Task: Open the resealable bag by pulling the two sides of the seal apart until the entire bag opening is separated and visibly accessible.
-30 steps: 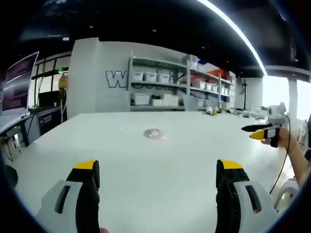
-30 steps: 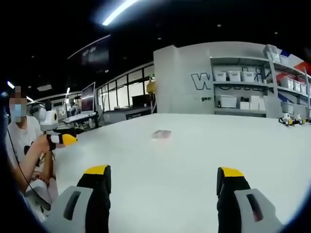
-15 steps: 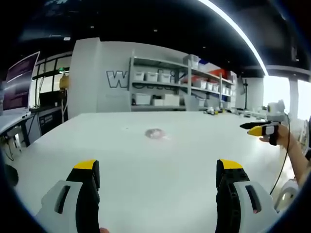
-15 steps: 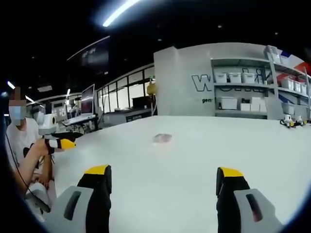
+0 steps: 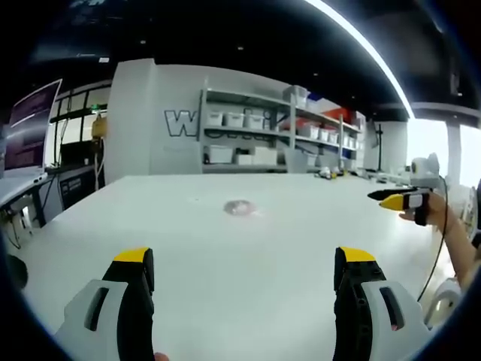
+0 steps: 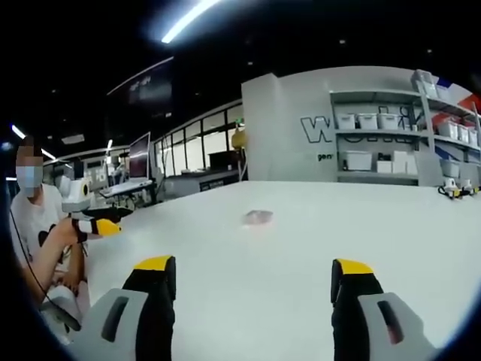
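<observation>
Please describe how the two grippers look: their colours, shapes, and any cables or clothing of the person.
Each gripper has two black jaws with yellow tips, set in light grey housings with a dark slot. The left gripper and the right gripper look alike. In the left gripper view, the right gripper appears with a white box on top and a thin black cable hanging down. The person wears a white short-sleeved shirt.
</observation>
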Demonstrator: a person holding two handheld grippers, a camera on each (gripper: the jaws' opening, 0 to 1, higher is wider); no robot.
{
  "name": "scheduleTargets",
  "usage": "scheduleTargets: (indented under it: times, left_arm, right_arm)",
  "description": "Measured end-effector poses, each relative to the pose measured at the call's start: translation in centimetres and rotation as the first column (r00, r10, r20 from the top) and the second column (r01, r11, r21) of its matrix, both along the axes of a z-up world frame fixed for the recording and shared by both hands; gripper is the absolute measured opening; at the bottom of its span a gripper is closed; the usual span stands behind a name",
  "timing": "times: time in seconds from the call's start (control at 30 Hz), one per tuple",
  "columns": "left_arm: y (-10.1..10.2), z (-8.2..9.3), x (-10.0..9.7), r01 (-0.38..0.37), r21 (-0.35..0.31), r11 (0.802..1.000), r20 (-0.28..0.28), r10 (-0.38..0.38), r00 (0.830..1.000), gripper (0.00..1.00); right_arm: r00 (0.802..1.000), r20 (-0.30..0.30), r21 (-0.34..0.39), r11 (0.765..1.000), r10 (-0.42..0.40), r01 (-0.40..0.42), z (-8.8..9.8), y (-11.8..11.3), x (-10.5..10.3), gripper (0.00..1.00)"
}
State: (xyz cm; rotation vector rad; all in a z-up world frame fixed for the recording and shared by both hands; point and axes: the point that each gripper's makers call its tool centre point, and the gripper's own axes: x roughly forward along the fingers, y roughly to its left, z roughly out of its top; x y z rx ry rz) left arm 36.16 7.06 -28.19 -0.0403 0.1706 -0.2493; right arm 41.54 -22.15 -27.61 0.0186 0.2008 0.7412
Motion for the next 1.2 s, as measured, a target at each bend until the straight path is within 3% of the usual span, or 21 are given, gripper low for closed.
scheduleTargets:
  times: [1.2]
  left_arm:
    - [0.4, 0.6, -0.1, -0.010, -0.015, 1.000, 0.021, 0.010, 1.000, 1.00]
  right_arm:
    - [1.000, -0.001, 0.025, 0.999, 0.022, -0.022, 0.3, 1.4, 0.0, 0.83]
